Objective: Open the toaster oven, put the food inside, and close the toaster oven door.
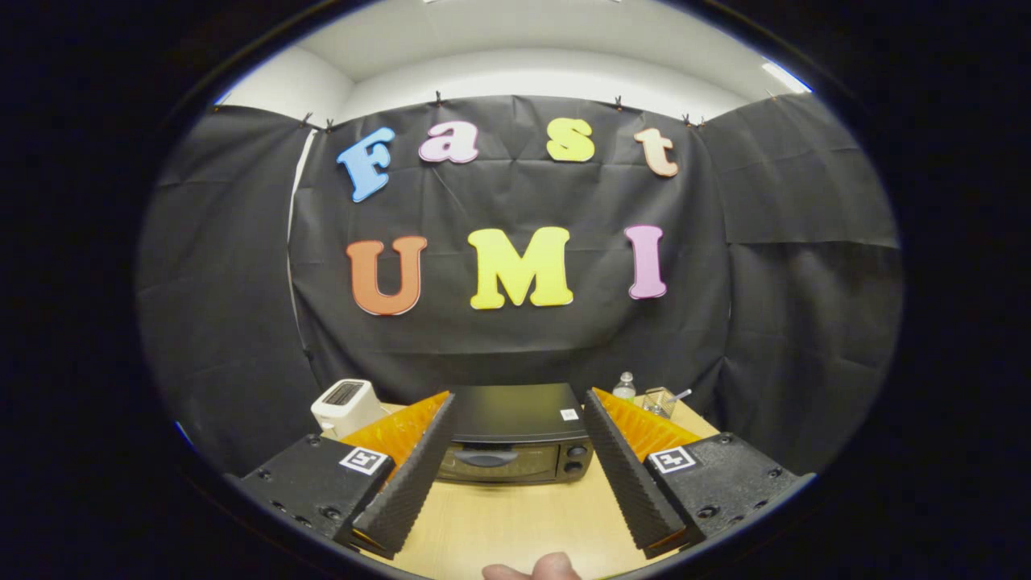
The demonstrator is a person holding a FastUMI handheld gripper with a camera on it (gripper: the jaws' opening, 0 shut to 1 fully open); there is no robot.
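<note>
The gripper (515, 463) was spread wide, its fingers apart and holding nothing. It hung above the near part of the worktop (515, 524), aimed at the oven (515, 439).

Task progress, as judged from this view: no step was complete. The oven stood on the worktop beyond the fingers, framed in the gap between them and well apart from both. Its door (495, 461) was shut, with the handle (486, 457) lying across the upper part of the glass and untouched. Two knobs (575, 459) sat at the right of the door. All three steps remained: opening the door, loading the food, and closing the door. The food itself could not be identified anywhere on the worktop.

Containers and contents:
- Oven: door shut; the interior was too dark behind the glass to tell whether anything was inside.
- Toaster (346, 405): stood at the far left of the worktop, left of the oven; its top slots were dark, and any contents could not be told.
- Bottle (624, 387): stood far right, behind the right finger; capped; contents unclear.
- Glass (659, 400): stood just right of the bottle, with a thin stick or straw leaning out of it.

A fingertip (538, 568) of the person showed at the near edge of the worktop, below the gripper.
</note>
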